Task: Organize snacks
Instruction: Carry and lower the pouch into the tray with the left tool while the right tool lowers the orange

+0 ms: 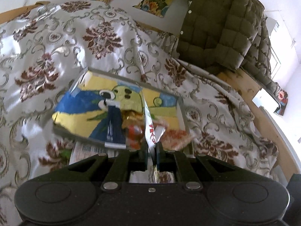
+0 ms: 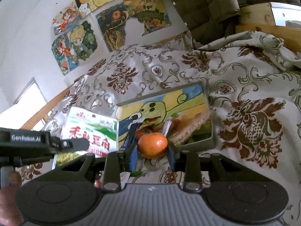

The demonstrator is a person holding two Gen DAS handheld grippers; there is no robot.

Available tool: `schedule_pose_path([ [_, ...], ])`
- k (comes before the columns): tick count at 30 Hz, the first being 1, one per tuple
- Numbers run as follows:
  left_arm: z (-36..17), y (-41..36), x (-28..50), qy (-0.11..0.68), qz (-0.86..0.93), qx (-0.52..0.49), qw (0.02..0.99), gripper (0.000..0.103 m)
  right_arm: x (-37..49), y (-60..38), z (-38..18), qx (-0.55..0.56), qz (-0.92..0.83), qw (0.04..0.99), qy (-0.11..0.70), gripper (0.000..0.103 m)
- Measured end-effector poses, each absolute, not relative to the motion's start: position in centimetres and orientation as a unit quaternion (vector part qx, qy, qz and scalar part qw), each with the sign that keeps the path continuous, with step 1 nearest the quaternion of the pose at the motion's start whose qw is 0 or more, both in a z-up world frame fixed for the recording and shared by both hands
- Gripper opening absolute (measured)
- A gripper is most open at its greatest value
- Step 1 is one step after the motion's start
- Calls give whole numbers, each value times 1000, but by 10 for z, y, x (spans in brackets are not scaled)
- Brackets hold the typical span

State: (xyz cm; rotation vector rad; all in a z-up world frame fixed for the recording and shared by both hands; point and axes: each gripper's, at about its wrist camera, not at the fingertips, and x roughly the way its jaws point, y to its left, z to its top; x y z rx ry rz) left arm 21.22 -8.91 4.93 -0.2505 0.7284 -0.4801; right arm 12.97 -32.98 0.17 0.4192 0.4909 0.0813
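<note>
A shallow box (image 1: 90,111) painted with a yellow, blue and green cartoon lies on the floral cloth. Several snacks lie in it, among them a dark blue packet (image 1: 114,130) and a biscuit pack (image 1: 175,135). My left gripper (image 1: 151,146) is shut on a thin white packet with red lettering (image 1: 148,120), seen edge on in front of the box. My right gripper (image 2: 152,148) is shut on an orange mandarin (image 2: 152,145) at the near edge of the box (image 2: 169,101). In the right wrist view the left gripper (image 2: 82,143) lies across a white and green bag with red characters (image 2: 88,128).
The floral cloth (image 1: 56,60) covers the whole surface in folds. An olive quilted jacket (image 1: 222,28) hangs at the back right. Cartoon pictures (image 2: 75,41) are stuck on the wall behind. A wooden edge (image 1: 263,120) runs along the right. A person's hand (image 2: 9,197) shows at the lower left.
</note>
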Motion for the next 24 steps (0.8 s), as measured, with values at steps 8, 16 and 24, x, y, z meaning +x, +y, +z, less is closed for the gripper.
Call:
schedule_pose_path([
  [8, 55, -105, 247, 342, -235, -129, 901, 8, 150, -348, 6, 230, 32, 948, 219, 37],
  [16, 58, -119, 285, 335, -233, -126, 904, 8, 195, -353, 5, 226, 30, 952, 205, 37],
  [24, 43, -131, 325, 350, -225, -126, 900, 8, 236, -346, -9, 206, 25, 954, 215, 37],
])
